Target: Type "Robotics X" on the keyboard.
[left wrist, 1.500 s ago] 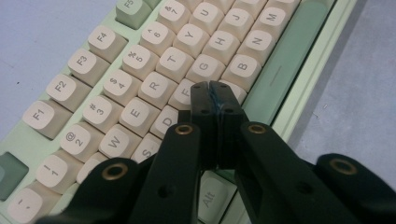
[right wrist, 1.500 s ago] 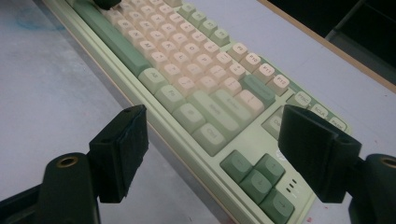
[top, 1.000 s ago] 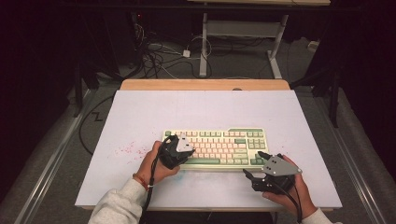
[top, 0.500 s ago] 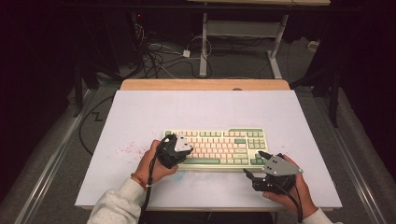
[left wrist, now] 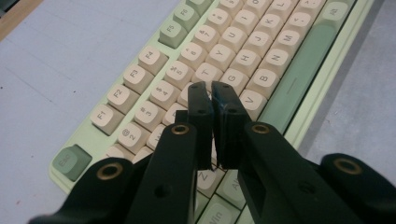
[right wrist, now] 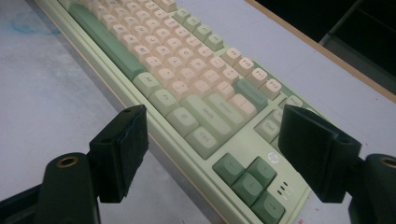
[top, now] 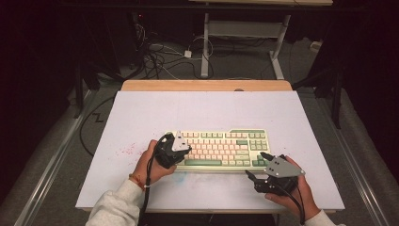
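The keyboard (top: 220, 149) lies flat on the white desk (top: 207, 113), toward the near edge, a bit right of middle. Its long axis runs left to right across the desk, spacebar row facing the person. The left tongs (left wrist: 211, 93) are pressed together, tips down over the letter keys at the keyboard's left part, around the F and G keys. The right tongs (right wrist: 212, 154) are spread wide, sitting just off the keyboard's near right corner by the arrow keys.
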`<state>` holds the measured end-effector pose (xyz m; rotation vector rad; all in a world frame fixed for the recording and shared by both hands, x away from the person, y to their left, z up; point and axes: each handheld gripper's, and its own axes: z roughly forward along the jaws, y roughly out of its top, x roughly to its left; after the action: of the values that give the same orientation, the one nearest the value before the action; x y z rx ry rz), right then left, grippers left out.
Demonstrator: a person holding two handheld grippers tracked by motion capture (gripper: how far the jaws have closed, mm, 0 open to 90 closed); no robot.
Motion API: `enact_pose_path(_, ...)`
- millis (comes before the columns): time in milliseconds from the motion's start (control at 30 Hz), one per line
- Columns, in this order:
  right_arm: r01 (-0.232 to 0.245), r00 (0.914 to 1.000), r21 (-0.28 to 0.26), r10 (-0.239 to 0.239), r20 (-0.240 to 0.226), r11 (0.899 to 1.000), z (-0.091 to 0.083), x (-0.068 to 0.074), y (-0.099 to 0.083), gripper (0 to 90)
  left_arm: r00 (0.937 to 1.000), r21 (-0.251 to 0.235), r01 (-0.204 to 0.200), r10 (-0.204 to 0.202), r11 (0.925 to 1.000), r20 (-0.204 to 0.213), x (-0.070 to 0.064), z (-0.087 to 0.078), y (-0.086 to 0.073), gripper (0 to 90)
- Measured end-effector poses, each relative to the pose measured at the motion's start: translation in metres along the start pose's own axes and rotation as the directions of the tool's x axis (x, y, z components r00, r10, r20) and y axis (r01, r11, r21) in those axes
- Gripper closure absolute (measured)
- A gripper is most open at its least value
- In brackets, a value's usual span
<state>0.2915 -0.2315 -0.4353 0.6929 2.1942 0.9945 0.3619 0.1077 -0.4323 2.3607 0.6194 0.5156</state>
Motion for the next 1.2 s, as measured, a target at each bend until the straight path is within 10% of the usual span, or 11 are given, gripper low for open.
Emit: enact_pose_path(1200, 0.003, 1.0, 0.001, -0.003, 0.003, 1.0, -0.001, 0.0, 0.0, 24.7, 0.9994, 0.036, 0.035, -0.035, 0.9987, -0.001, 0.013, 0.005, -0.009, 84.4)
